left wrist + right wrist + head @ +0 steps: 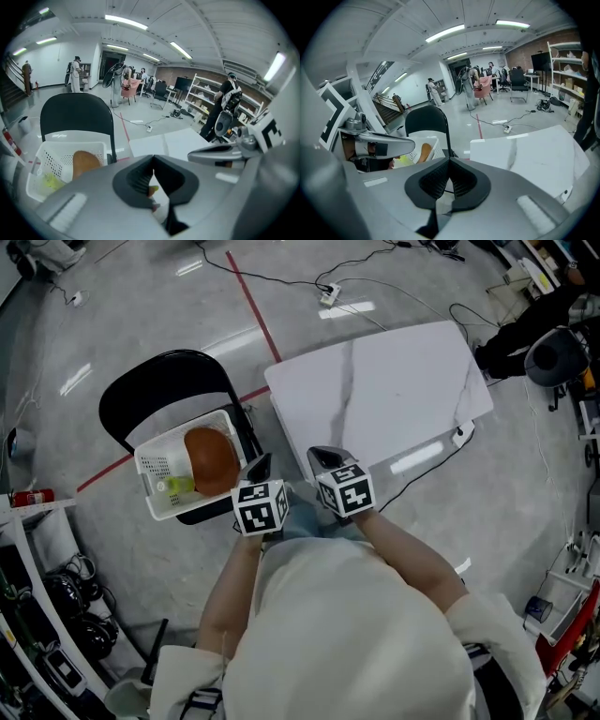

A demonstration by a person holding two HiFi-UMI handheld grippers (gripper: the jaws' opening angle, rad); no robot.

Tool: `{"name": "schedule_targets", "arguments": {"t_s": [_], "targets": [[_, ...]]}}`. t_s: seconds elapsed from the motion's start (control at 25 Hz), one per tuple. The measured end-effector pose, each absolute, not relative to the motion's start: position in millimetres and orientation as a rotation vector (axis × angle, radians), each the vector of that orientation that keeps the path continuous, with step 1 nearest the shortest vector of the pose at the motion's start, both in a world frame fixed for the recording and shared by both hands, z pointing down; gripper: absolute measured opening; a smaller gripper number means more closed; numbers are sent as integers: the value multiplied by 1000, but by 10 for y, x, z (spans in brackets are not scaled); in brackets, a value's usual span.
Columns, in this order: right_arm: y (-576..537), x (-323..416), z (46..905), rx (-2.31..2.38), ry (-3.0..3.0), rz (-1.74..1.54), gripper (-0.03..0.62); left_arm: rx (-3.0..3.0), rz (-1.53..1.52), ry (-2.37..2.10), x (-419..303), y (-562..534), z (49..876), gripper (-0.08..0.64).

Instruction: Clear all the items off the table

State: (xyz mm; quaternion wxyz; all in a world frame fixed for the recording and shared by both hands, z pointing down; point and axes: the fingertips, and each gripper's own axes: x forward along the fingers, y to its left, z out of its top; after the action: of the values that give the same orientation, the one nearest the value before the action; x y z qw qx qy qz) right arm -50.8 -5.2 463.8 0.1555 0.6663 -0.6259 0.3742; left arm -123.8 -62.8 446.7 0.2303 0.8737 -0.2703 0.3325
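The white marble-look table (394, 381) has a bare top in the head view. To its left, a white perforated basket (159, 486) sits on a black chair (150, 390). The basket holds a brown rounded item (212, 458) and a yellow-green item (178, 487). My left gripper (262, 463) hangs shut and empty between the basket and the table's near corner. My right gripper (321, 456) is beside it, also shut and empty, at the table's near edge. In the left gripper view the jaws (153, 159) meet, with the basket (44, 161) beyond them. In the right gripper view the jaws (449, 161) are pressed together.
Black cables and a white power strip (328, 294) lie on the grey floor past the table, and a red tape line (253, 306) crosses it. A rack with headsets (66, 601) stands at the left. A person in black (534, 324) is at the table's far right.
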Motion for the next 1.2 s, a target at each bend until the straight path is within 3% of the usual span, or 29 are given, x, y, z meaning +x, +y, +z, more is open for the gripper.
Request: {"name": "schedule_targets", "arguments": {"t_s": [1.2], "targets": [[2339, 388, 4066, 2160, -1754, 886, -2, 2572, 912, -525, -392, 1991, 4231, 9]]}}
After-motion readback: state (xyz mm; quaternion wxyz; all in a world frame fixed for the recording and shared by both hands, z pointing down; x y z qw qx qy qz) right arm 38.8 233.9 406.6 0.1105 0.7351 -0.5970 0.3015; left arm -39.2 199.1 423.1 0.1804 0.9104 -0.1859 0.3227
